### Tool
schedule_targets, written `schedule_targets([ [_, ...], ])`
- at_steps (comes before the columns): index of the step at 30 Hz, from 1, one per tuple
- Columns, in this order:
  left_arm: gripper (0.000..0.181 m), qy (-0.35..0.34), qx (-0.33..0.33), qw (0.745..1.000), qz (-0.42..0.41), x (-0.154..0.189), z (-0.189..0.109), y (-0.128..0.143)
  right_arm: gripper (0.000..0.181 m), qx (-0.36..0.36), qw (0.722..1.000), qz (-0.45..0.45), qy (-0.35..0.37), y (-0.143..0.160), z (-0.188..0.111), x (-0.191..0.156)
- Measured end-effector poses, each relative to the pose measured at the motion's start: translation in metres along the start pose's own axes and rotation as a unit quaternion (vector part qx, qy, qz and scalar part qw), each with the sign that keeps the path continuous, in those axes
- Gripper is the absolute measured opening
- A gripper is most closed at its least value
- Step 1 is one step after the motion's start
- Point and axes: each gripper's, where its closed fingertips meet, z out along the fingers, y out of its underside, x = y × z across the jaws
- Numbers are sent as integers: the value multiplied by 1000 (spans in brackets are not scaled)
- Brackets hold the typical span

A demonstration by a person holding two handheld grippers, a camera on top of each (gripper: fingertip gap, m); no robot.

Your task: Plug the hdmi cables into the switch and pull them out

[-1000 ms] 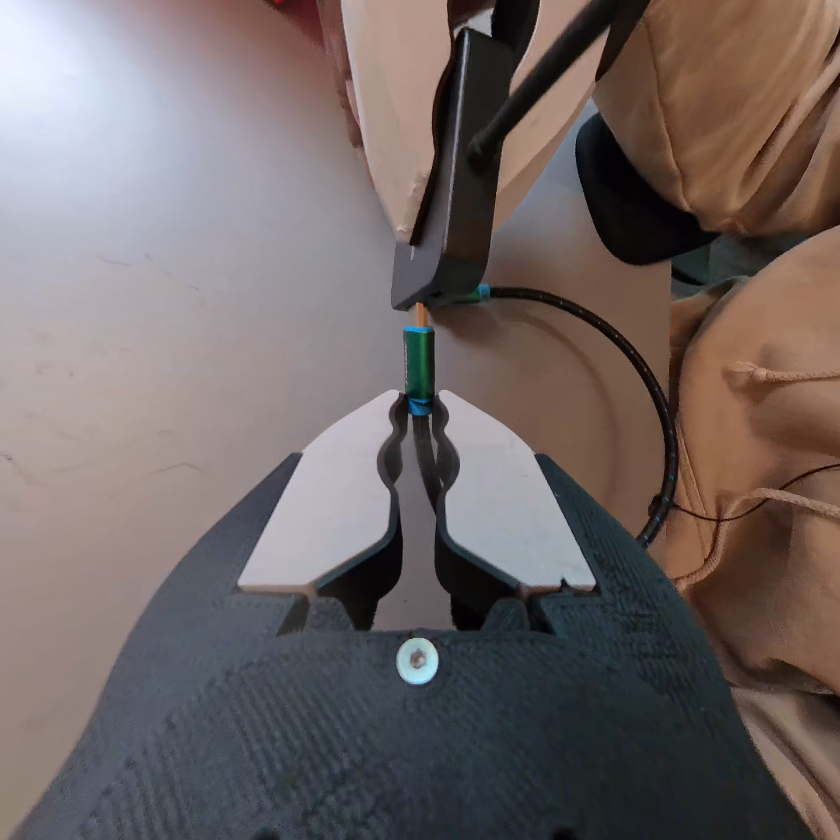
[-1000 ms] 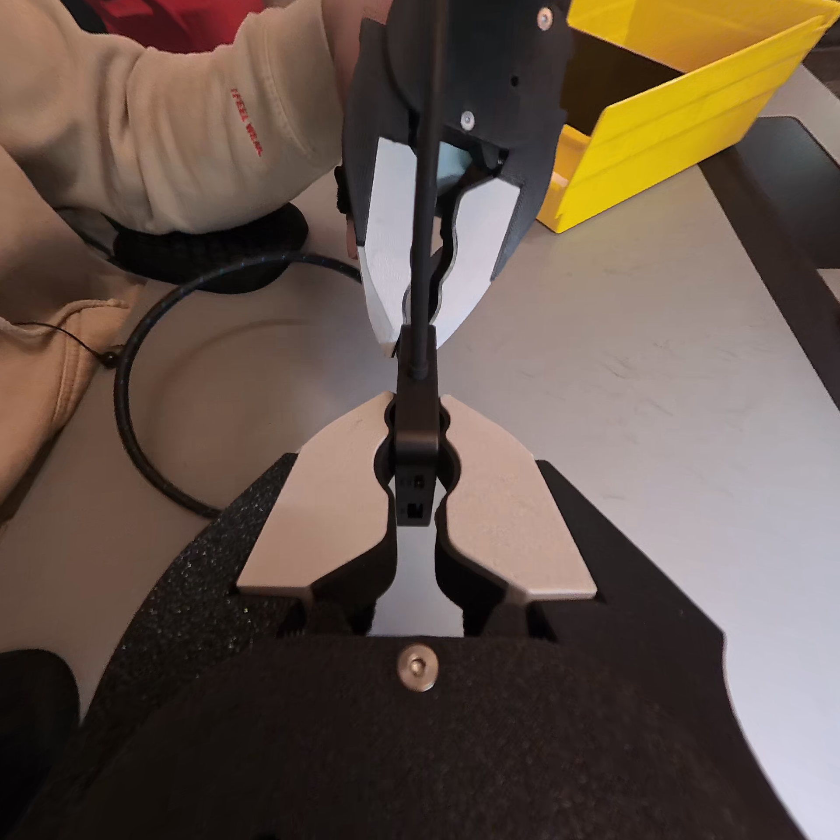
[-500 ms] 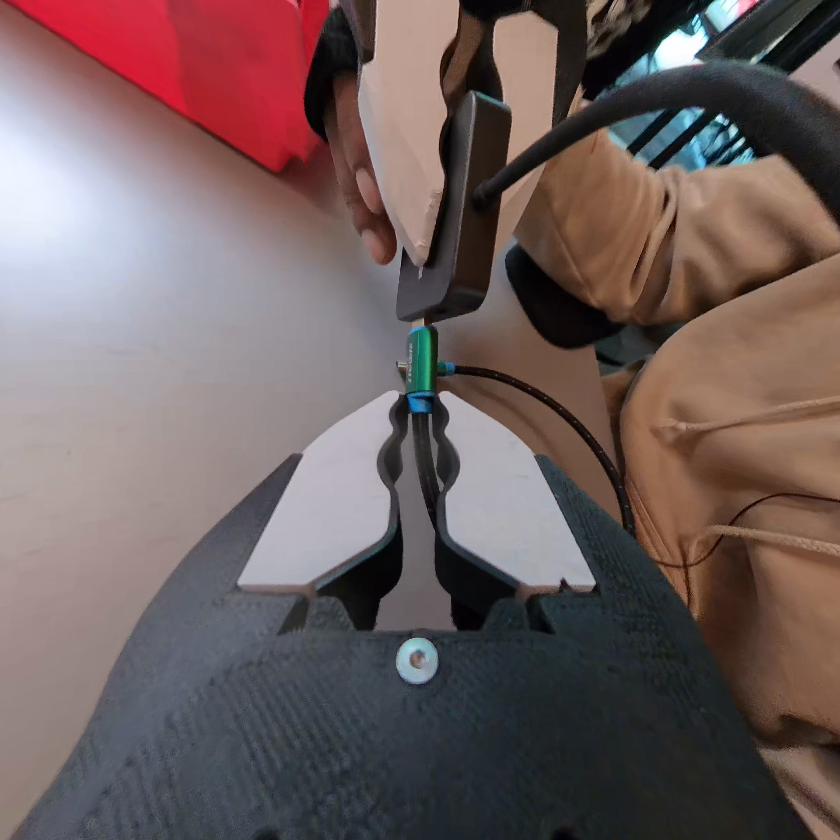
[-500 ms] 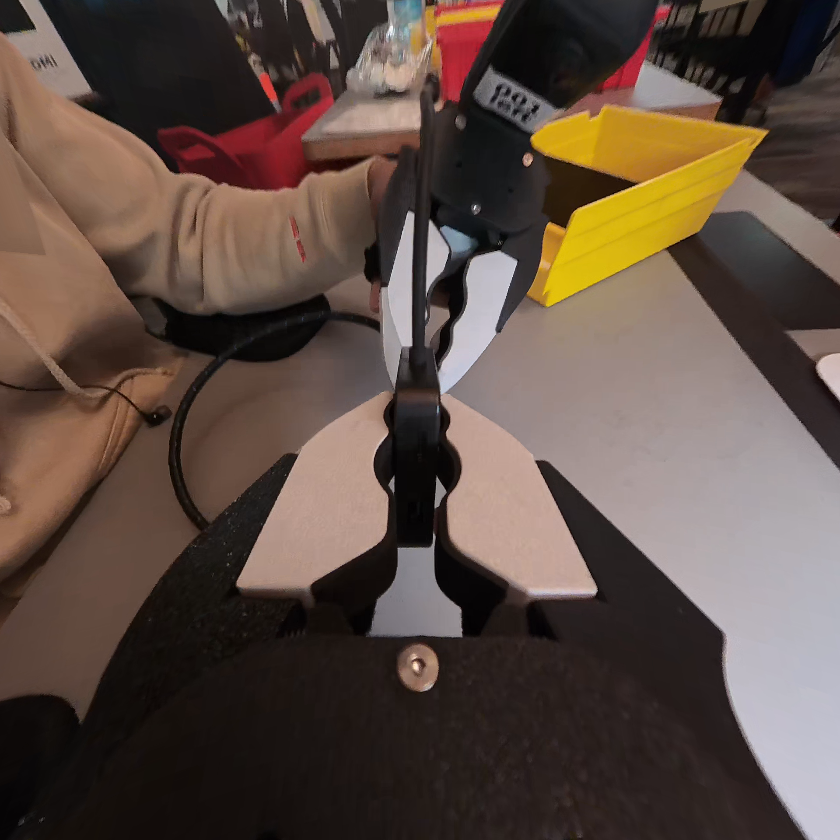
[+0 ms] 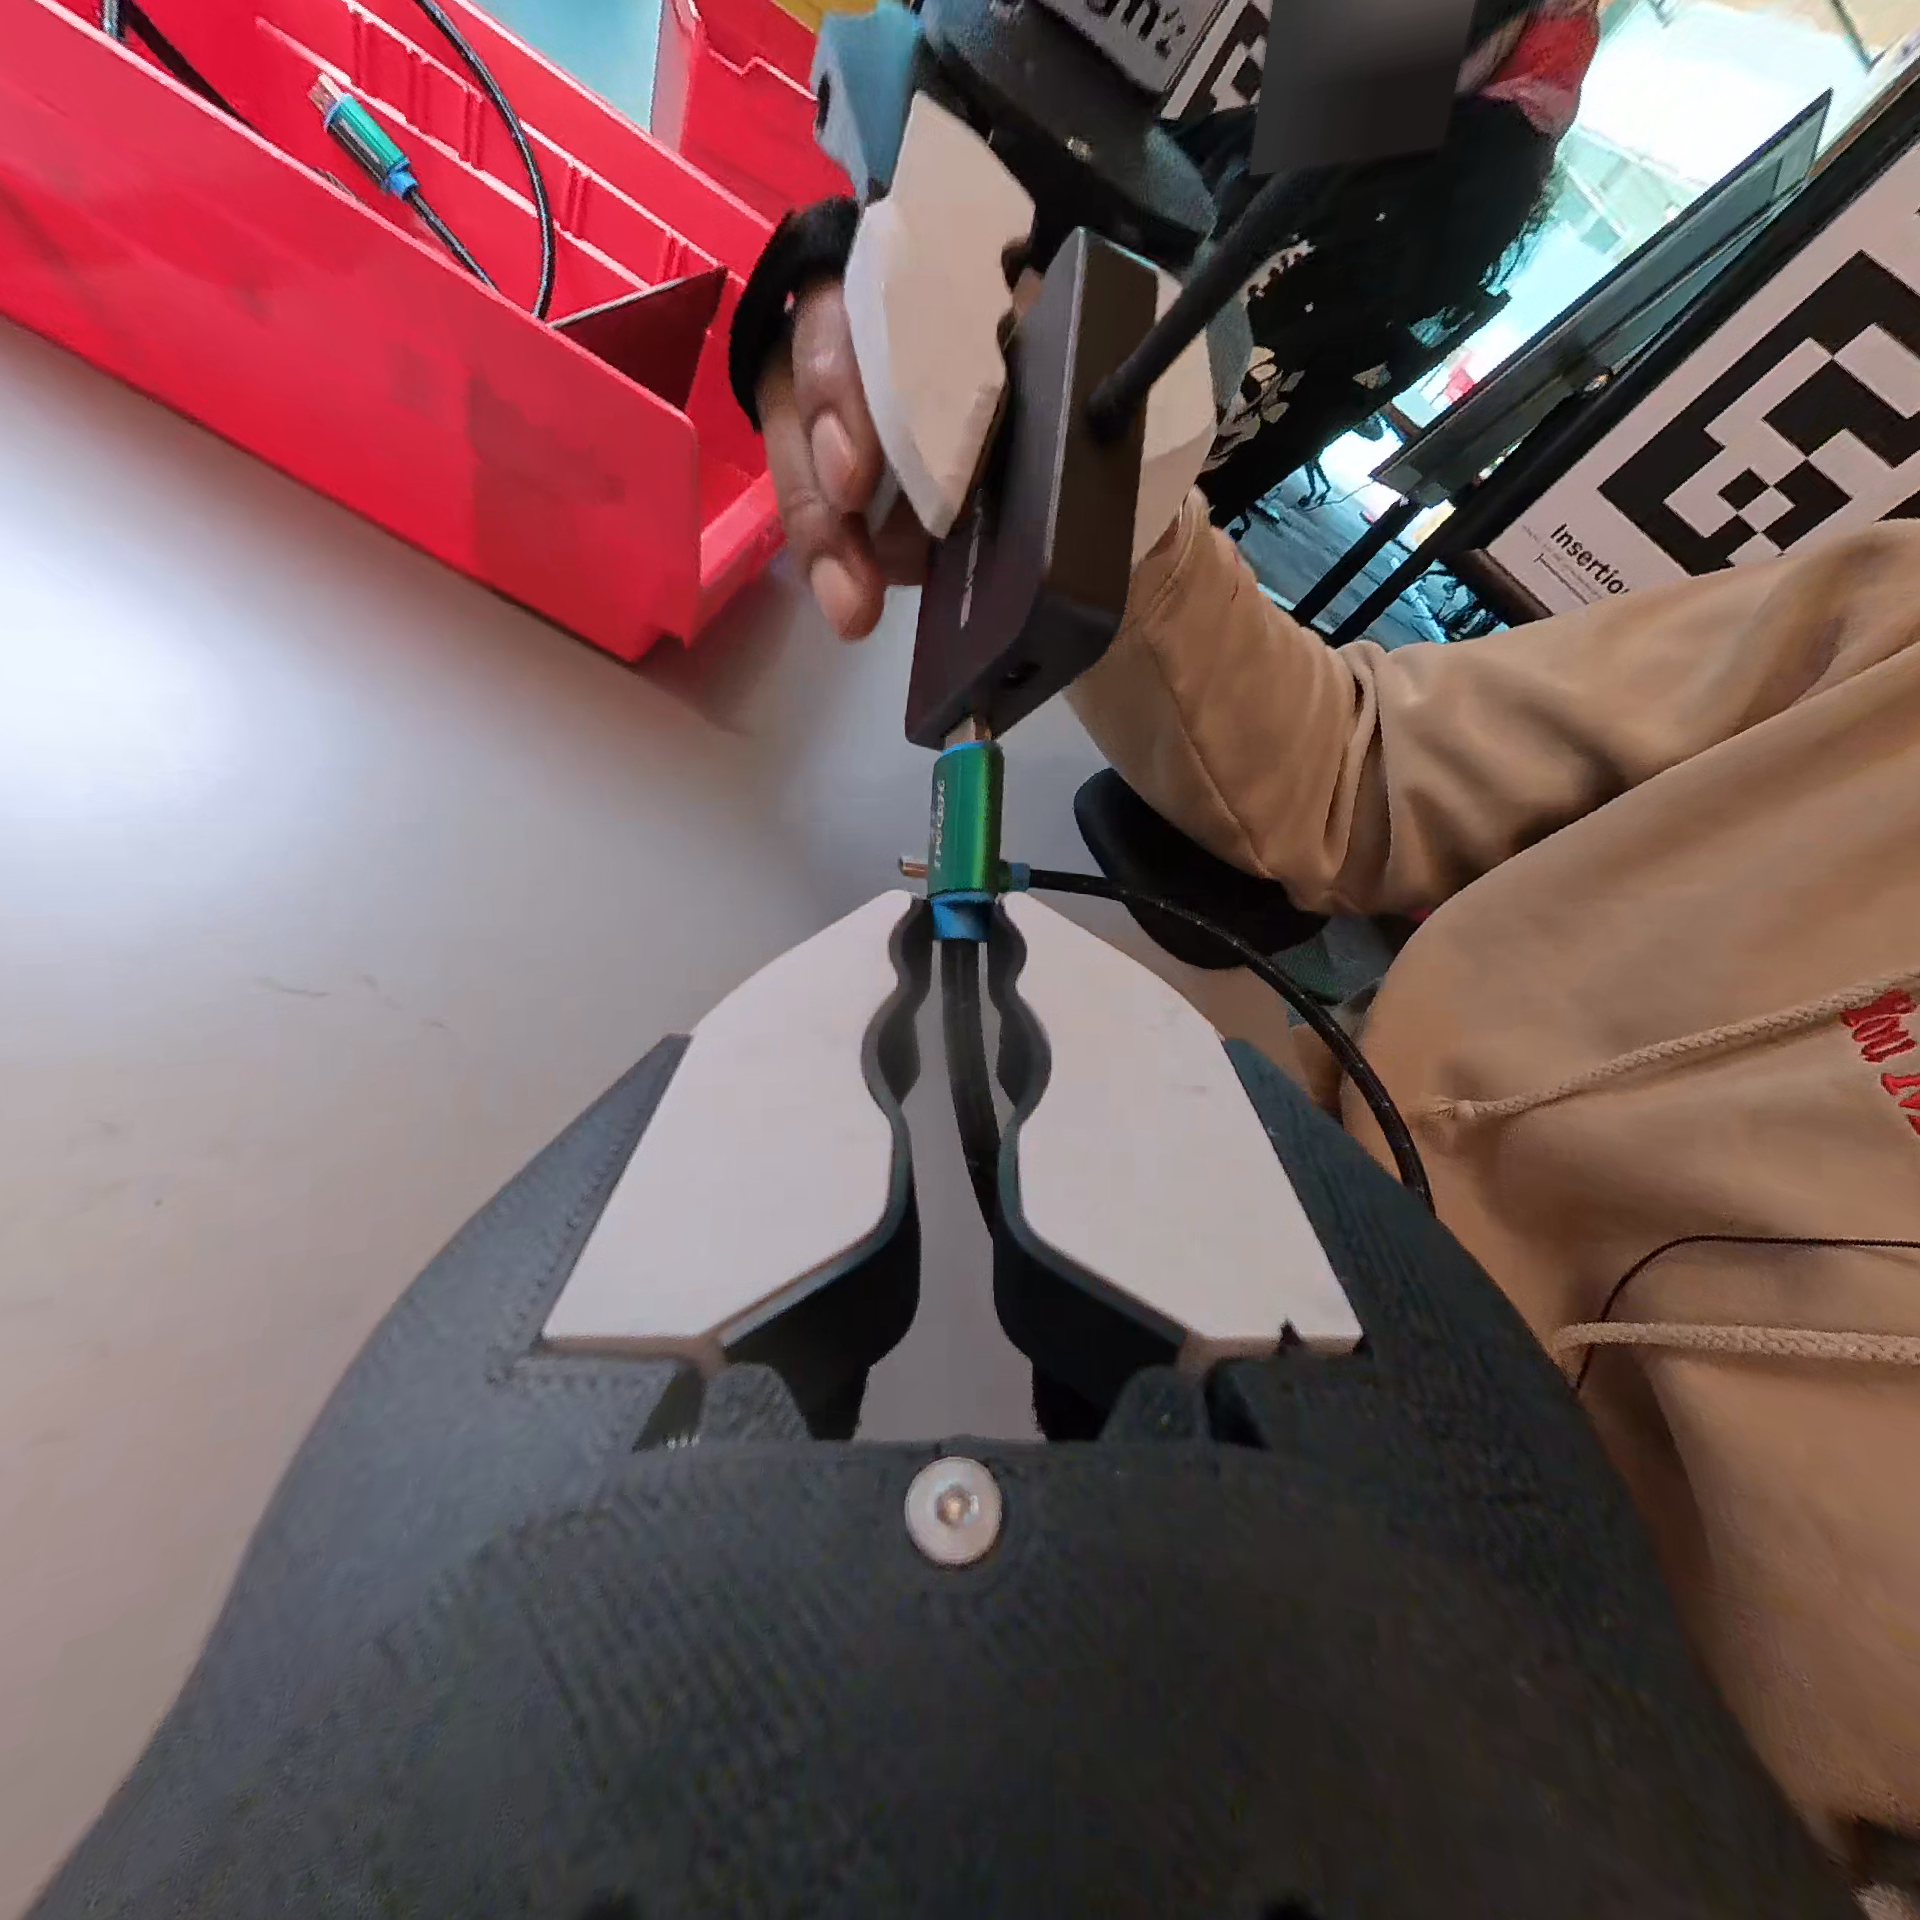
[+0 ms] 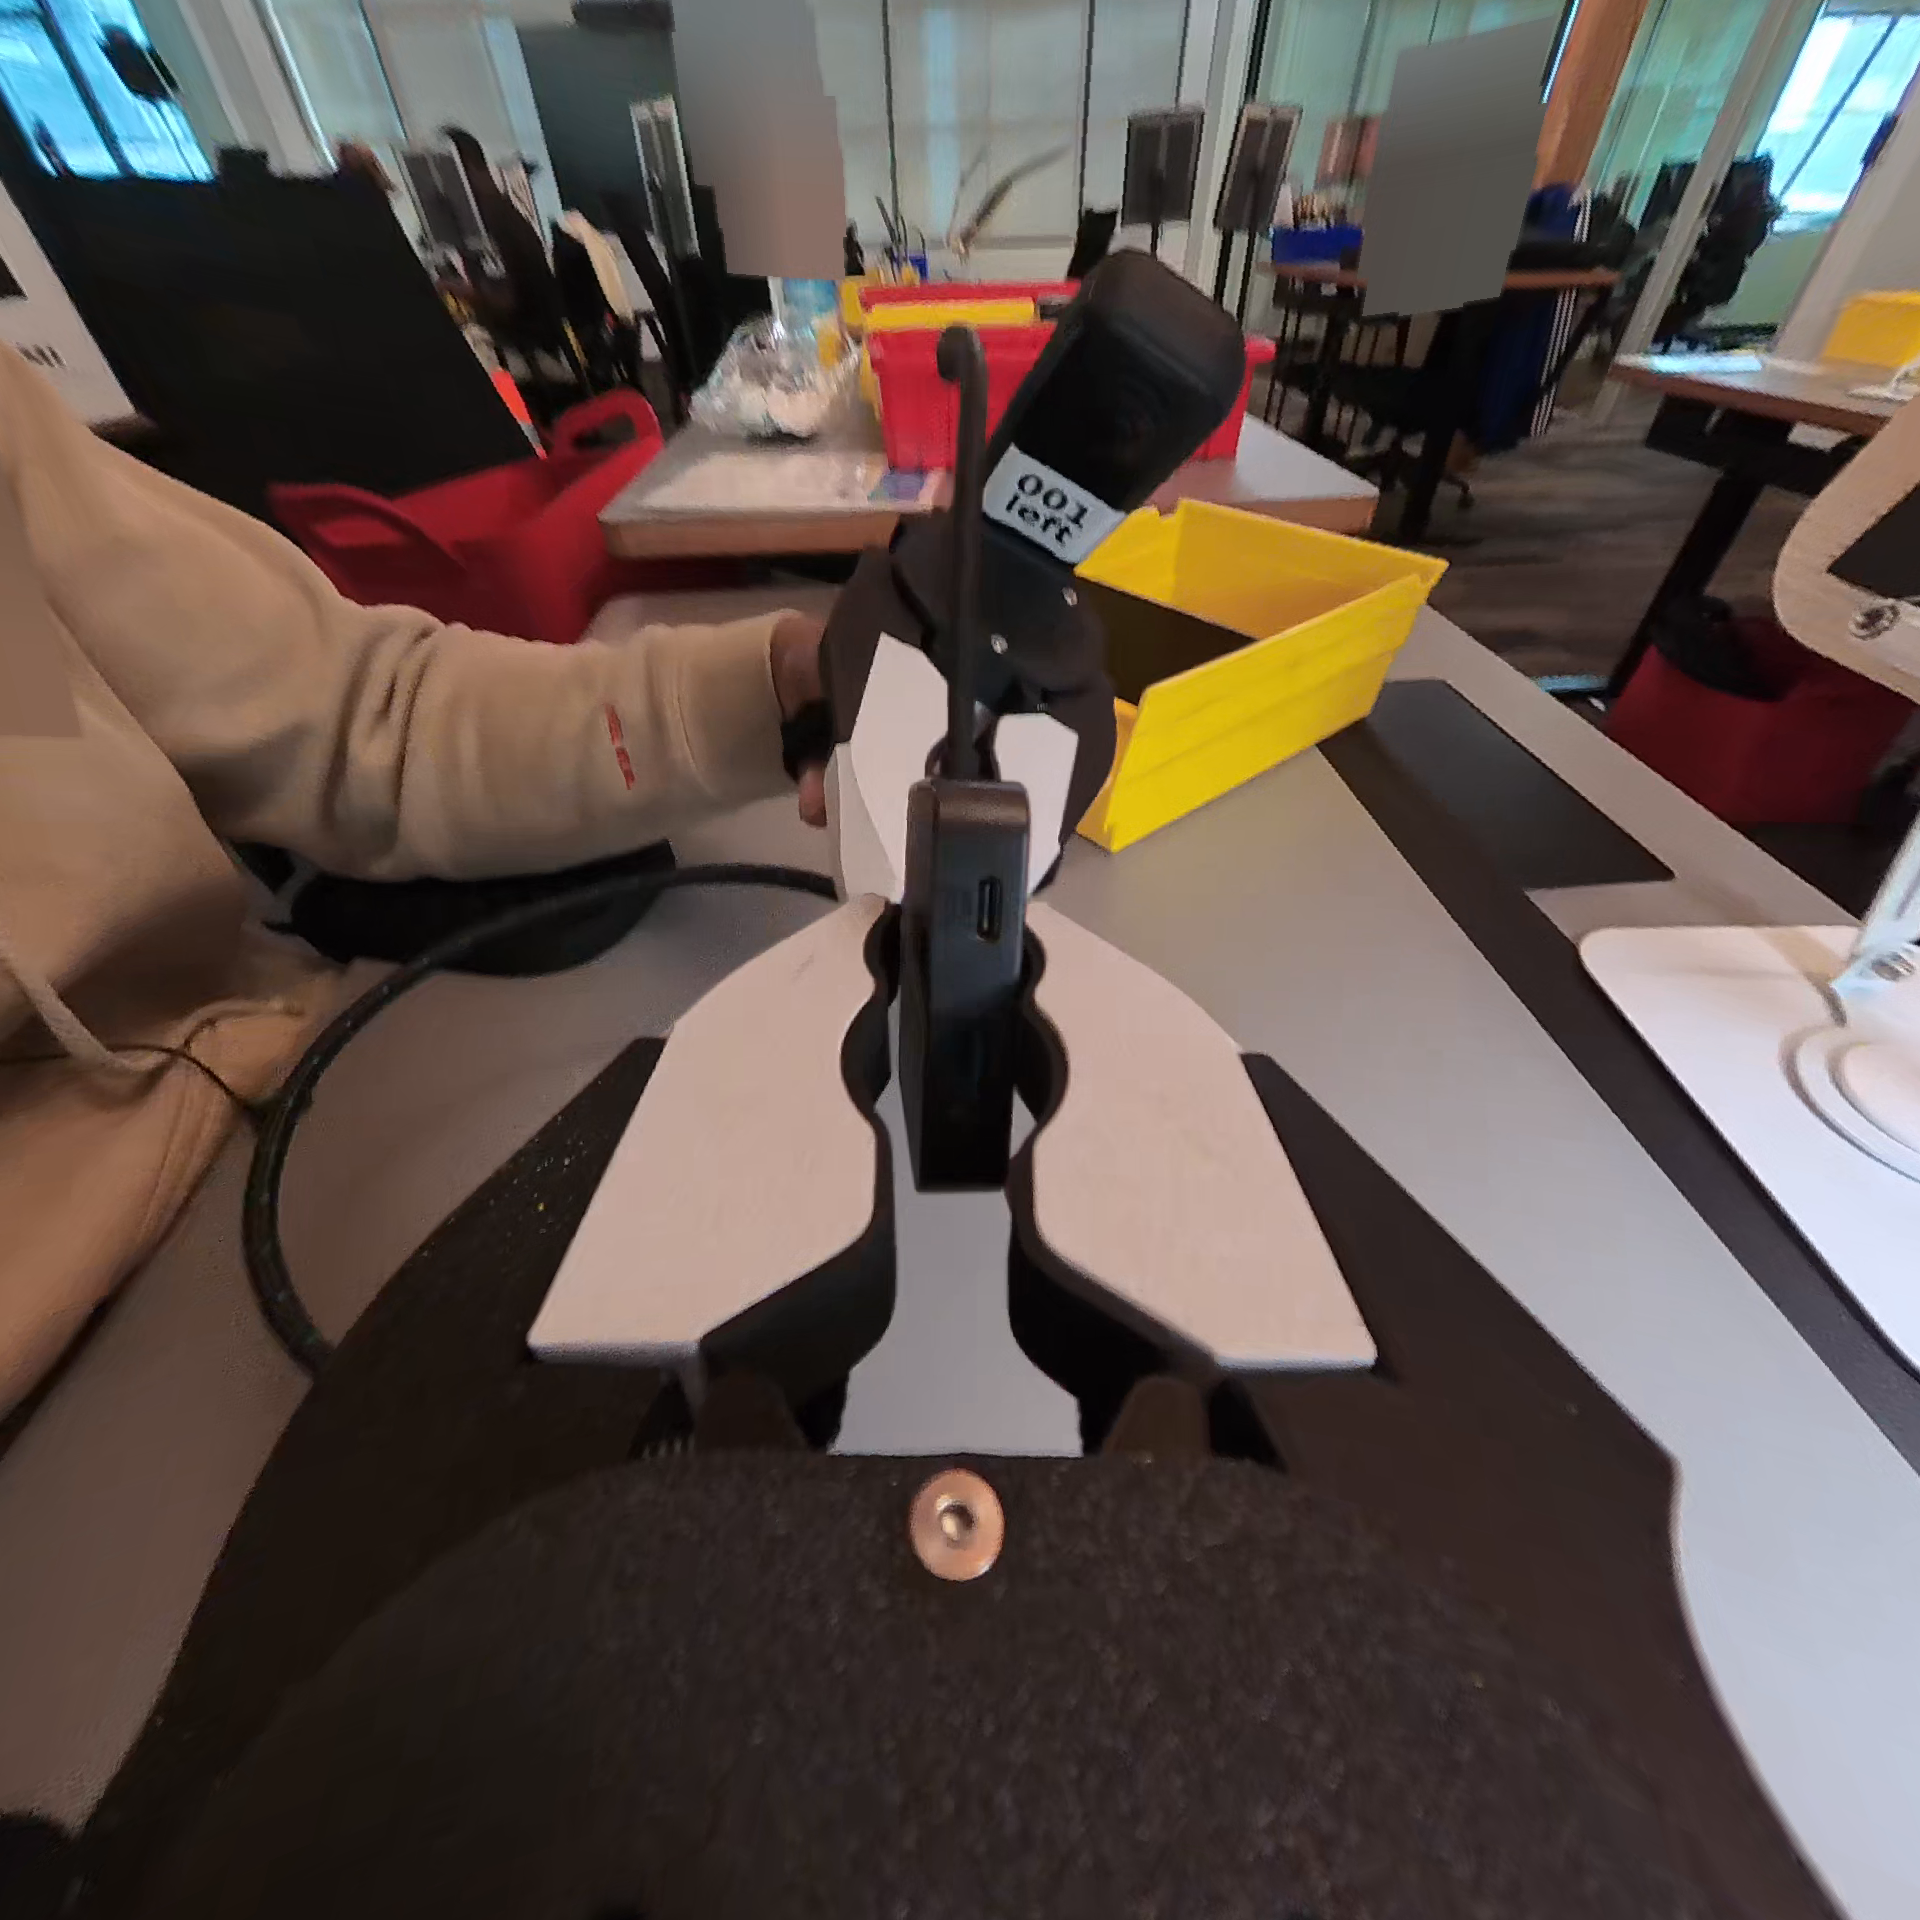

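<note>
The left gripper [image 5: 958, 920] is seen closed on a black cable [image 5: 961, 1018] just behind its green plug [image 5: 964, 823], whose metal tip is seated in the lower end of the black switch [image 5: 1039, 499]. The switch is held off the table [image 5: 312, 935], clamped between the white fingers [image 5: 935, 343] of the right gripper [image 6: 954, 914], with a thin black lead [image 5: 1164, 343] running out of its side. Behind the green plug a second small connector [image 5: 914, 864] is seen, with a braided cable [image 5: 1247, 977] curving away to the person's tan sleeve [image 5: 1455, 748]. A red bin [image 5: 364, 343] with another green-plugged cable [image 5: 364, 135] inside is set at the far left, and a yellow bin [image 6: 1257, 665] is seen past the switch in the right wrist view
</note>
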Motion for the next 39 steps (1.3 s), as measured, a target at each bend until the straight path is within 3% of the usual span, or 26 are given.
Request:
schedule_targets([
  [6, 11, 11, -17, 1000, 6, 5, 1, 6, 14, -46, 998, -5, -30, 8, -6, -15],
  [9, 11, 32, -3, 999, 3, 11, -1, 3, 13, -21, 998, 6, -51, 4, -7, -18],
  [12, 11, 60, 52, 997, -10, 19, -8, -13, 13, 51, 996, 25, -65, -13, -10, -16],
  [17, 10, 52, 96, 994, -4, 21, -17, -28, 13, 135, 988, 47, -63, -28, -11, -8],
  [23, 10, 38, 141, 989, -15, 15, -21, -39, 14, 152, 987, 36, -20, -35, -11, 2],
  [29, 10, 13, 87, 996, 3, 16, -14, -27, 14, 103, 994, 29, -29, -26, -8, -4],
  [35, 11, -29, 65, 997, 9, 3, -22, -22, 14, 27, 1000, 4, 9, -12, 0, 1],
  [39, 11, -65, 8, 998, 21, 0, -22, -9, 21, -19, 999, -14, 21, -6, -1, -2],
])
